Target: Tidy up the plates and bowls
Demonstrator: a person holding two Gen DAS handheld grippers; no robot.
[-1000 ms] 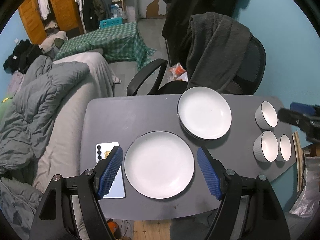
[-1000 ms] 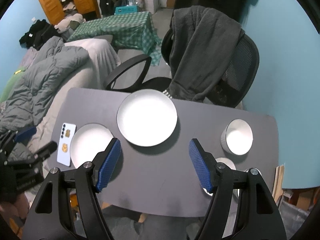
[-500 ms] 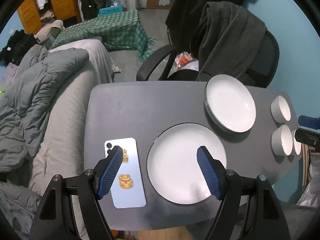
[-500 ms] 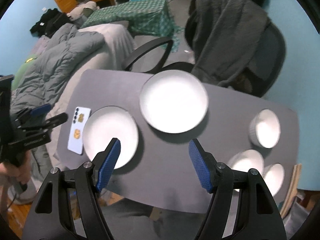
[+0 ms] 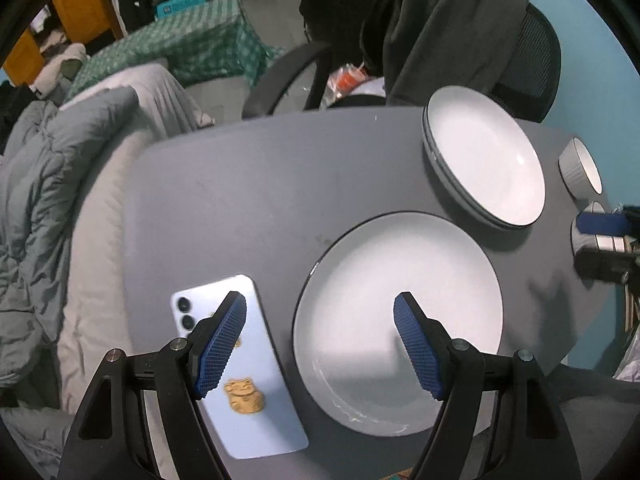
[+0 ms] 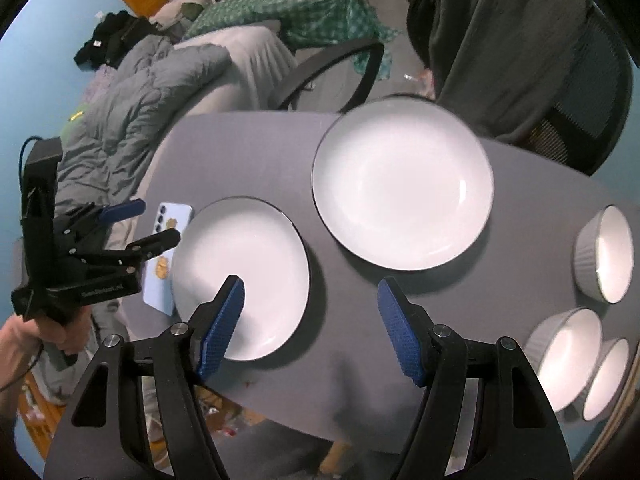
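we held our left gripper (image 5: 320, 334) with its blue-padded jaws spread wide and empty above the near white round plate with a dark rim (image 5: 398, 322), one pad over the pale blue phone with a gold cat sticker (image 5: 240, 364) just beside it on the grey table (image 5: 240, 200). our right gripper (image 6: 310, 318) was equally wide and held nothing, over bare table between that plate and the stacked white plates (image 6: 402, 188). three white ribbed bowls (image 6: 606, 254) sat along the right edge, well apart from both plates.

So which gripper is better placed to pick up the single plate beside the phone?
Left. The left gripper is open and straddles the single plate's near-left rim beside the phone. The right gripper, also open, hangs mostly over bare table.
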